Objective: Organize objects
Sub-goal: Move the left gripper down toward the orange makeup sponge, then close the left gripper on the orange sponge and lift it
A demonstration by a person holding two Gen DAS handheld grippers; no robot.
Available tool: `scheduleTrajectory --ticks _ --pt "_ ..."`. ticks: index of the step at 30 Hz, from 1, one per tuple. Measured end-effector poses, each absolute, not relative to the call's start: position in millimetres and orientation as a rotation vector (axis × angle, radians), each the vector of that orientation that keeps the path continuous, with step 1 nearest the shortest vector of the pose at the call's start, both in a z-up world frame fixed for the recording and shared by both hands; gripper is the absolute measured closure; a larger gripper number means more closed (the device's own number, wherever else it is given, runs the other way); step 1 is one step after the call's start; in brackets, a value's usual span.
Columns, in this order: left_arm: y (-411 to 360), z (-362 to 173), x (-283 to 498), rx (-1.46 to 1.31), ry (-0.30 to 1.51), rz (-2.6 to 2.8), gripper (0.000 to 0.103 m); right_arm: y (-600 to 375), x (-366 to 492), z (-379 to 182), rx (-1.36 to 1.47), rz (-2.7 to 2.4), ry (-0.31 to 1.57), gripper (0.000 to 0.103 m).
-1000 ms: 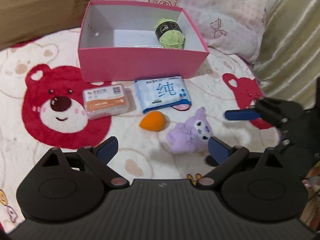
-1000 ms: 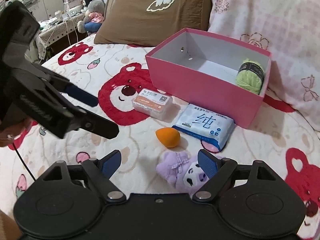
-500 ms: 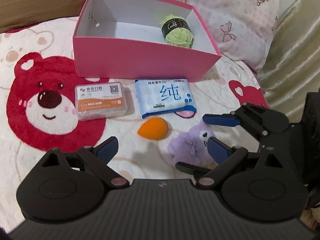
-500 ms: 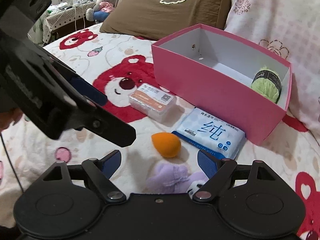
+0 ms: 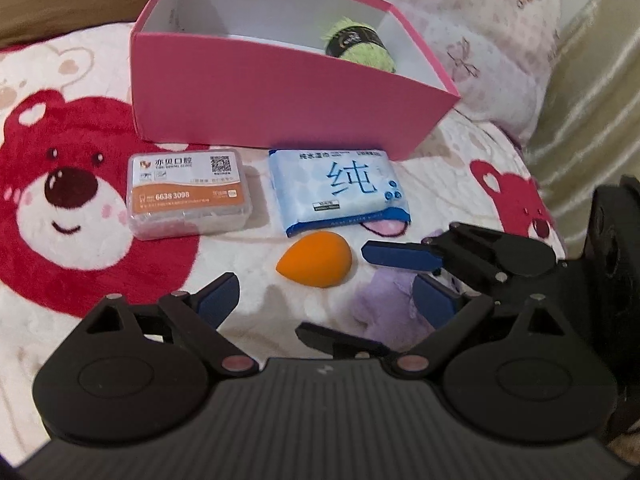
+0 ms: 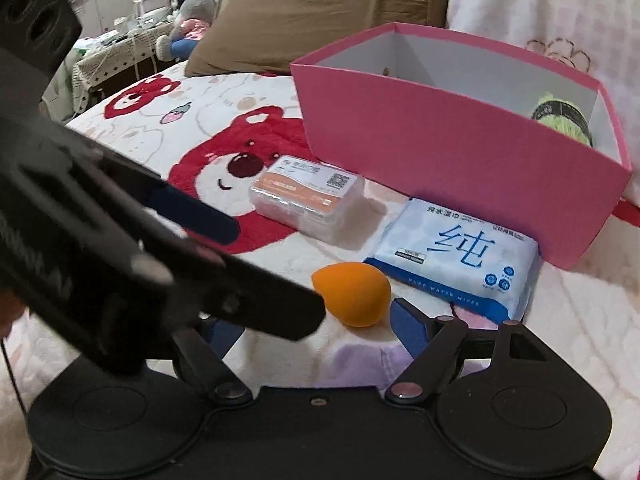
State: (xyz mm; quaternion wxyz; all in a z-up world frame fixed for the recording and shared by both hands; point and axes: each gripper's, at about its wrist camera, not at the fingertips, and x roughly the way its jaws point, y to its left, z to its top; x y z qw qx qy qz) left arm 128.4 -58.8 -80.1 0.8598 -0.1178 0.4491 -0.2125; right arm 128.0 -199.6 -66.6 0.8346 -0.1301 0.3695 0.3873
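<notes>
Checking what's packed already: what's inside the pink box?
A green yarn ball sits at the right end of the pink box. The near wall hides the floor just behind it.

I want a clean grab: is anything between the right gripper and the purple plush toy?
Nothing visible. The right gripper has its closing jaws either side of the purple plush toy without pressing yet. The orange teardrop sponge lies just beyond it; the left gripper crowds in beside.

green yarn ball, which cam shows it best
The left wrist view: the green yarn ball shows with its dark label, over the pink box wall. In the right wrist view the box's near wall hides most of the ball.
</notes>
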Motion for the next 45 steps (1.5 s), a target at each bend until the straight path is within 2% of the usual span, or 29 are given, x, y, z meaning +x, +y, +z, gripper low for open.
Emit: scheduleTrajectory --ticks 3,8,12,13,17,20,23,24,25,26,32,42,45 --pt "-57.1 -87.8 131.9 -0.283 0.930 -0.435 0.017 -200.2 131.6 -73.3 -0.261 0.787 0.765 0.028" --pt "-66.4 -88.4 133.3 -0.159 0.943 -0.385 0.026 -200.2 137.5 -80.5 -0.243 0.783 0.772 0.047" --pt "-64.3 -91.0 135.2 -0.191 0.933 -0.397 0.026 -204.0 138.2 -82.9 -0.221 0.782 0.783 0.048" --pt "-63.0 -93.9 137.7 -0.212 0.941 -0.401 0.030 -204.3 138.0 -83.7 -0.221 0.778 0.781 0.048" --pt "-59.1 -104.2 143.6 -0.290 0.977 -0.409 0.053 -202.7 141.9 -87.6 -0.215 0.749 0.796 0.048" --pt "-54.6 -111.8 146.4 -0.353 0.993 -0.389 0.064 -201.0 143.2 -92.8 -0.235 0.712 0.802 0.049" --pt "-51.2 -110.8 144.3 -0.374 0.970 -0.394 0.067 -199.4 142.0 -93.7 -0.230 0.715 0.790 0.049" --pt "-51.3 -109.8 143.6 -0.376 0.961 -0.402 0.067 -199.9 140.8 -93.2 -0.228 0.719 0.778 0.051" --pt "-51.6 -109.1 143.4 -0.381 0.953 -0.407 0.067 -200.1 139.5 -92.3 -0.227 0.726 0.772 0.058" --pt "-51.9 -108.4 143.1 -0.390 0.944 -0.411 0.067 -200.4 138.4 -90.9 -0.227 0.732 0.769 0.059" --pt "-47.3 -103.8 144.3 -0.470 0.917 -0.392 0.067 -205.4 138.6 -83.2 -0.155 0.753 0.809 0.060" --pt "-65.4 -100.6 137.4 -0.391 0.960 -0.381 0.066 -209.2 137.3 -83.3 -0.174 0.755 0.790 0.059" --pt "-68.7 -91.6 133.7 -0.360 0.958 -0.389 0.064 -209.8 135.1 -78.2 -0.157 0.771 0.820 0.055"
